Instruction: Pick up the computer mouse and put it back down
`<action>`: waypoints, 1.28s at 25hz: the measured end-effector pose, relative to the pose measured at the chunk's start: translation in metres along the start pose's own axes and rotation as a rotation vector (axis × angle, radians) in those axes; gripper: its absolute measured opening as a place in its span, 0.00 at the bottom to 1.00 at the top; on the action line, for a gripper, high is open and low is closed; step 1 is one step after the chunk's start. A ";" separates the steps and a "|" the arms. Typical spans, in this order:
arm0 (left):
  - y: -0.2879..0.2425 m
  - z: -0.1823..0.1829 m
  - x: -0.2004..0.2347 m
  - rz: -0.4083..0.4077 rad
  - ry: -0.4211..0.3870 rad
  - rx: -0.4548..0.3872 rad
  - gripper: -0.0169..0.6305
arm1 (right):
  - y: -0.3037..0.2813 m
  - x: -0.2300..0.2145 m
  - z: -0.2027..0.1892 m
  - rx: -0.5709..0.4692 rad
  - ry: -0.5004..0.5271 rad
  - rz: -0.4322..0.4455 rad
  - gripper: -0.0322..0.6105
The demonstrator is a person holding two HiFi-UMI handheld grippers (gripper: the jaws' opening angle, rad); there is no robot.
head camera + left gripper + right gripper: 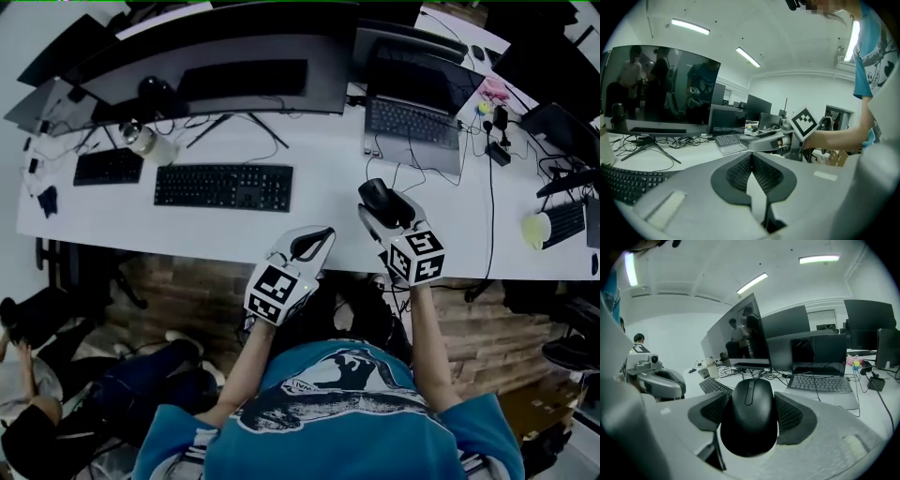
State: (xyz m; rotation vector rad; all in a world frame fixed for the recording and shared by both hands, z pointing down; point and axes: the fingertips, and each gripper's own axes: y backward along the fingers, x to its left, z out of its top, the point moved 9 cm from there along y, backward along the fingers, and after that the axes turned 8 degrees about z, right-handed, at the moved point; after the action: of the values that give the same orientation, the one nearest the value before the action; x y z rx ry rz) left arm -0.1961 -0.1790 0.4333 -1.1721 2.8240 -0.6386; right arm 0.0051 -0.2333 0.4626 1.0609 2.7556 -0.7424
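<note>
Here, head view: the right gripper [382, 210] holds the mouse [377, 195] between its jaws, over the near edge of the desk [319, 225]. The left gripper [313, 244] is beside it and empty.

Left gripper view: its jaws meet, with nothing between them.

Right gripper view: the pads [710, 411] press on the mouse's two flanks, its nose pointing ahead of the jaws.

Risk: the smooth, rounded shell gives only a narrow hold. A tilt or a slack squeeze could let it slide forward and drop onto the desk, or past its edge.
</note>
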 end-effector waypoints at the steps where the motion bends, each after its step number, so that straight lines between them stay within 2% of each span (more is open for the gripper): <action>1: -0.004 0.002 -0.004 -0.001 -0.002 -0.002 0.05 | 0.010 -0.002 0.004 -0.014 0.003 0.003 0.53; 14: -0.076 0.035 -0.076 -0.037 -0.004 -0.034 0.05 | 0.128 -0.056 0.048 -0.115 0.095 -0.010 0.53; 32: -0.152 0.052 -0.151 -0.009 -0.031 -0.032 0.05 | 0.184 -0.190 -0.027 0.072 0.114 -0.091 0.53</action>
State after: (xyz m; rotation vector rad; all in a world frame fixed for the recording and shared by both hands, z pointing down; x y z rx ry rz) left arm 0.0240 -0.1917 0.4224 -1.1898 2.8152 -0.5734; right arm 0.2705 -0.2176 0.4599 1.0280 2.9115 -0.8236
